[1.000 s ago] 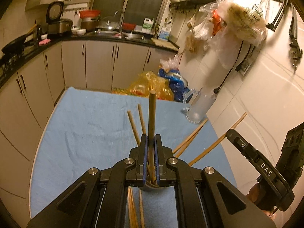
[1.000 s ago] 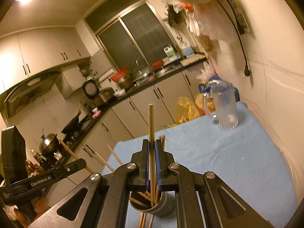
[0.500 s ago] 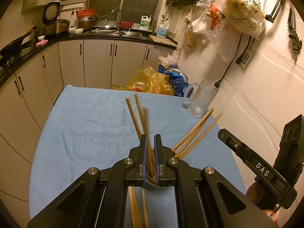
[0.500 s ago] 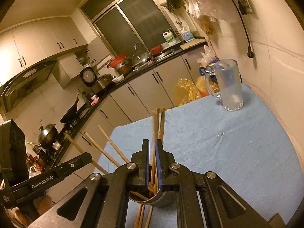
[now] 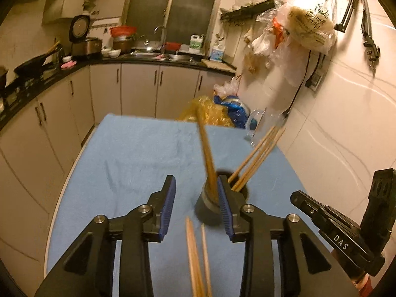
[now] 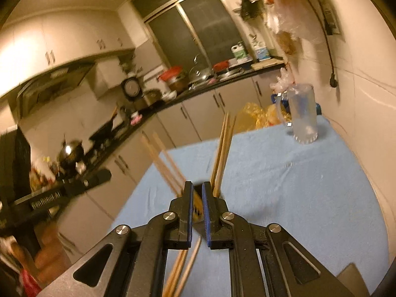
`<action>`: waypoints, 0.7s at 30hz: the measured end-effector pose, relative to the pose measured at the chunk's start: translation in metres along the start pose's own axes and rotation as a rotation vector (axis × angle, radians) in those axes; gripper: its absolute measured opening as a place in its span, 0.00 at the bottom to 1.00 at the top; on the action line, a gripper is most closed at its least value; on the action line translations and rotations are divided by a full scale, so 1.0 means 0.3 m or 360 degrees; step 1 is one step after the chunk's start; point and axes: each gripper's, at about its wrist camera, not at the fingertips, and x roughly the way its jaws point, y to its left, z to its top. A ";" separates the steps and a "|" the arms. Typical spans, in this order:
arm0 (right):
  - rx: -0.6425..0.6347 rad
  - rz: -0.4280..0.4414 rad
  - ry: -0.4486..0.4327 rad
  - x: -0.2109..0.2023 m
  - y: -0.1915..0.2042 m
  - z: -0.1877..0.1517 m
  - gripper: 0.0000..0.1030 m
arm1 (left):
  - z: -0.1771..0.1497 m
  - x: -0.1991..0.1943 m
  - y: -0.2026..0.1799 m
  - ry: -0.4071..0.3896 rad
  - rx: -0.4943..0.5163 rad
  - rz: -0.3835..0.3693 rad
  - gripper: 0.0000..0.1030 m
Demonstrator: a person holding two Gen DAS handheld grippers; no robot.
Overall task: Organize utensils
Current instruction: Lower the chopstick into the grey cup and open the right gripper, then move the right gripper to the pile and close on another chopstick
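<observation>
Chopsticks [image 5: 257, 156], tan wood, fan from a grey cup [image 5: 210, 201]; left gripper [image 5: 196, 208] just parted, right gripper [image 6: 197, 206] together.

Tabletop [image 5: 138, 153] under a light blue cloth [image 6: 297, 188], faintly creased, with a rounded near edge. At centre frame in the left wrist view, a small dark cylindrical holder [image 5: 210, 201] standing on the cloth, wooden chopsticks [image 5: 257, 156] leaning out of it. At lower centre, loose chopsticks [image 5: 195, 259] lying flat. At the far right corner, by the wall, a clear glass mug [image 6: 303, 115] standing upright.
</observation>
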 end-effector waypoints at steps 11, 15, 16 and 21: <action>0.0067 0.0008 0.0345 0.084 -0.037 -0.282 0.08 | -0.373 0.154 0.127 0.0430 -0.0086 -0.0016 0.44; 0.0127 -0.0009 0.0395 0.100 -0.063 -0.324 0.08 | -0.381 0.214 0.113 0.0534 -0.0083 -0.0057 0.42; 0.0132 -0.0006 0.0398 0.100 -0.068 -0.327 0.08 | -0.373 0.232 0.108 0.0550 -0.0088 -0.0066 0.41; 0.0124 -0.0034 0.0395 0.098 -0.078 -0.318 0.08 | -0.341 0.349 0.053 0.0618 -0.0036 -0.0078 0.31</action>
